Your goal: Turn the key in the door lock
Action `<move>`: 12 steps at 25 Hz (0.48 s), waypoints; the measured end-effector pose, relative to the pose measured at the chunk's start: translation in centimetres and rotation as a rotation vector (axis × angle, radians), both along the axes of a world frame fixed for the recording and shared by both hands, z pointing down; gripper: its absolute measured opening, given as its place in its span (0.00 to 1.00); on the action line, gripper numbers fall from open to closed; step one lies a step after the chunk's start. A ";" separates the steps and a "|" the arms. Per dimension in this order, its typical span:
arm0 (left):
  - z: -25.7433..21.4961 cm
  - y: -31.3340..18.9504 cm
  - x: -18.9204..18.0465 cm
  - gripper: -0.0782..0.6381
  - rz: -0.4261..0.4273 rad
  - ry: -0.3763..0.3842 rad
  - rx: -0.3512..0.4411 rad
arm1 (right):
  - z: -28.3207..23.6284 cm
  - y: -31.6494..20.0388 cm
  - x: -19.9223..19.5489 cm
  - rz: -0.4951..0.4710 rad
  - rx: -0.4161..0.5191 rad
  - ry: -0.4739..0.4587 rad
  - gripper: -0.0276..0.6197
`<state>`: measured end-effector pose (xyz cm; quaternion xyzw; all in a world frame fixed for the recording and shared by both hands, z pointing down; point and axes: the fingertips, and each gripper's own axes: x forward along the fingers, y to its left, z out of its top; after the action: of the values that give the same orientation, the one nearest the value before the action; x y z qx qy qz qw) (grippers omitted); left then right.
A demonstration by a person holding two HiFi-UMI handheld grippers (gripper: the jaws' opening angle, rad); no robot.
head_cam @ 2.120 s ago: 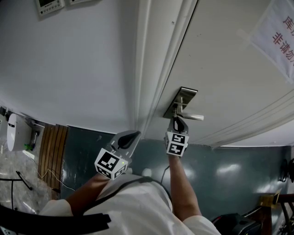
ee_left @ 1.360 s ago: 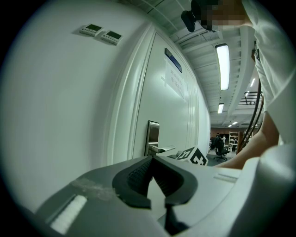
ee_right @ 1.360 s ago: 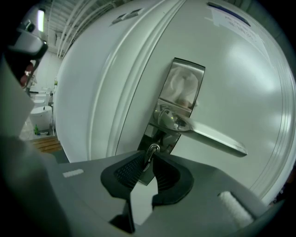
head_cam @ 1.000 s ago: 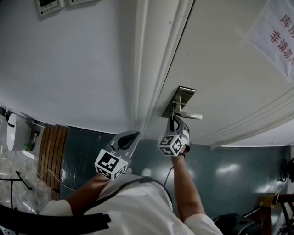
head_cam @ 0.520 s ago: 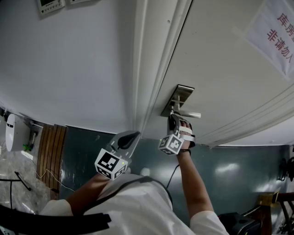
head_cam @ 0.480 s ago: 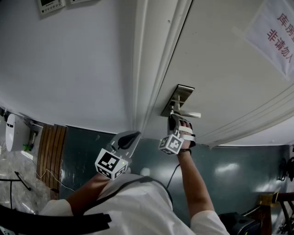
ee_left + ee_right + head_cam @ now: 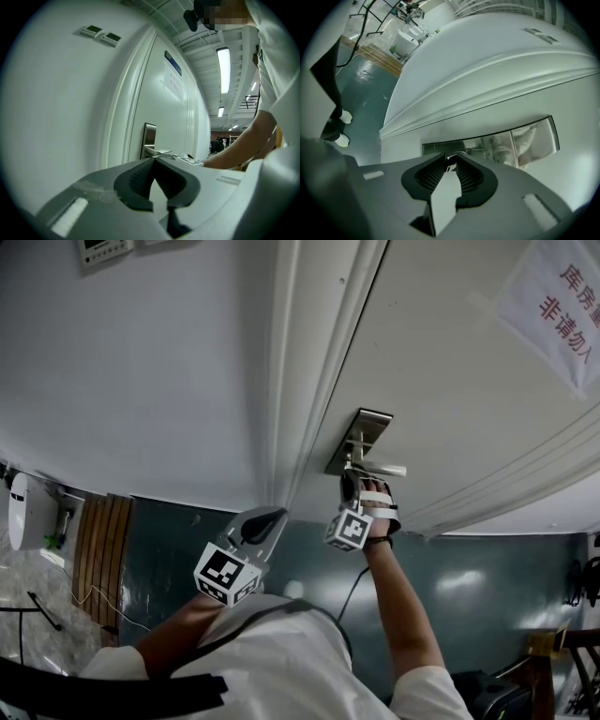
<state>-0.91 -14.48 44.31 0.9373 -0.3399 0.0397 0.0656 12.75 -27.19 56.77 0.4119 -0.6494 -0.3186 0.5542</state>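
Observation:
A steel lock plate [image 7: 362, 431] with a lever handle [image 7: 382, 469] sits on the white door [image 7: 450, 371]. My right gripper [image 7: 349, 478] reaches up to the plate just below the handle. In the right gripper view the small silver key [image 7: 450, 161] sticks out of the mirror-like lock plate [image 7: 520, 143], pinched between the tips of my right gripper [image 7: 451, 159]. Its jaws are opening, and the tips still touch the key. My left gripper [image 7: 273, 515] hangs back beside the door frame; its tips [image 7: 154, 160] are shut and nothing is in them.
The door frame's mouldings [image 7: 305, 381] run just left of the lock. A paper notice [image 7: 553, 296] is taped high on the door. Wall panels [image 7: 101, 249] are at the top left. A wooden mat [image 7: 103, 545] and cables lie on the green floor [image 7: 169, 568] at left.
My right gripper has rolled at the lock, so its marker cube faces another way, with the hand now showing beside it. The left gripper has stayed where it was.

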 end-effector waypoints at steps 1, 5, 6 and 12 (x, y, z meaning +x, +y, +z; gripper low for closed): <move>-0.1 0.0 0.0 0.12 0.000 0.000 0.002 | 0.0 0.0 0.0 0.004 -0.002 -0.015 0.17; -0.1 0.0 -0.1 0.12 0.000 -0.004 0.003 | -0.4 0.1 -0.1 0.007 -0.002 -0.055 0.19; 0.0 0.0 -0.1 0.12 0.000 -0.004 0.002 | -0.5 0.2 -0.2 0.006 -0.003 -0.068 0.21; -0.1 -0.2 0.1 0.12 0.005 -0.004 0.004 | -2.5 1.6 -0.6 0.019 0.017 -0.264 0.24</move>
<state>-0.78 -14.69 44.18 0.9382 -0.3379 0.0413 0.0630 12.19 -25.63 54.32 0.4609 -0.7100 -0.2620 0.4635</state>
